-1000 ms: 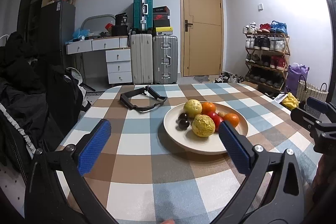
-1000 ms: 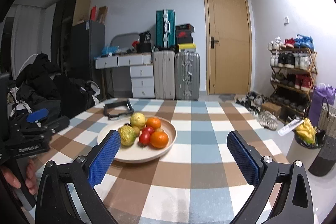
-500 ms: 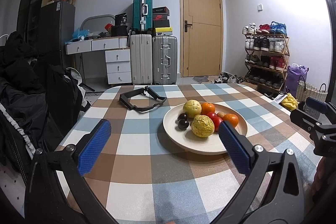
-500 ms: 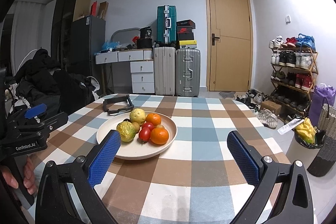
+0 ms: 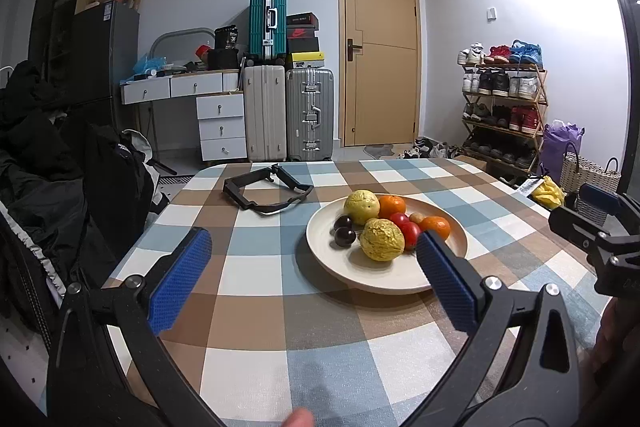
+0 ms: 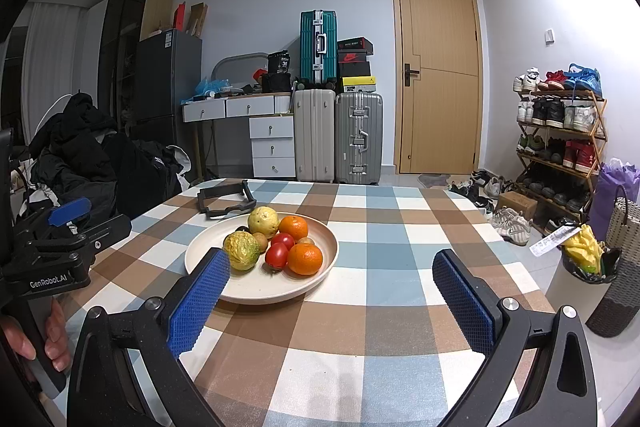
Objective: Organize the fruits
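Bare tablecloth (image 6: 384, 255) right of plate (image 6: 324, 259); black strap (image 6: 224, 203) behind.

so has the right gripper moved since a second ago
Yes. In the right wrist view the plate and door sit lower and further right than before, so the open right gripper tilted up and swung left.

Matt cream plate (image 6: 320, 269), woven checked cloth on the table (image 6: 384, 255), rough-skinned yellow fruit (image 5: 381, 245), glossy tomatoes (image 6: 277, 255), dimpled blue pads (image 6: 199, 301).
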Tool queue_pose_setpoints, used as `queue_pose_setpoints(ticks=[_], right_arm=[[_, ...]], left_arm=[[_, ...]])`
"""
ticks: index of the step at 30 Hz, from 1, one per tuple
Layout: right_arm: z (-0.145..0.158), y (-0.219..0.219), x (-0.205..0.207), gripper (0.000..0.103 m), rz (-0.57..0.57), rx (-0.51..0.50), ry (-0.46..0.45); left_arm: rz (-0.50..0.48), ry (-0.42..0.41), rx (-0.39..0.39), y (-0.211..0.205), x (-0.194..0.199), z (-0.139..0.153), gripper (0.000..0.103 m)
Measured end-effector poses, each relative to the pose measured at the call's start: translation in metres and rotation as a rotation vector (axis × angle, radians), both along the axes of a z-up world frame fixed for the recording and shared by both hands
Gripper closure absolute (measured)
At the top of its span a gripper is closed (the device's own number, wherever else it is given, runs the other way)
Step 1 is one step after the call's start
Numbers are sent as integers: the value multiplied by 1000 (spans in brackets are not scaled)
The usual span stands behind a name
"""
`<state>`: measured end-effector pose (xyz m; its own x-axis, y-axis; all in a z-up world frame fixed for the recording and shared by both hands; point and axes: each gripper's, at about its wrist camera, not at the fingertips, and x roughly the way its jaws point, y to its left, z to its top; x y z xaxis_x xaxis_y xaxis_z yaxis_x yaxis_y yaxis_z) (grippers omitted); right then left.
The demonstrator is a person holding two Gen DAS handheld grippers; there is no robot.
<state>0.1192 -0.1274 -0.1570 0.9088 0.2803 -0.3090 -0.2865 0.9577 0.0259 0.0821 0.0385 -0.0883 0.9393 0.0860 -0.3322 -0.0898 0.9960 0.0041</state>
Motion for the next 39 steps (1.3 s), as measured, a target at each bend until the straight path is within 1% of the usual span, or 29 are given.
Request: queue_pose_setpoints(ticks=[39], right_arm=[[0,0,0,0,0,1,0]], left_arm=[[0,-2,-1,1,-3,1,1]])
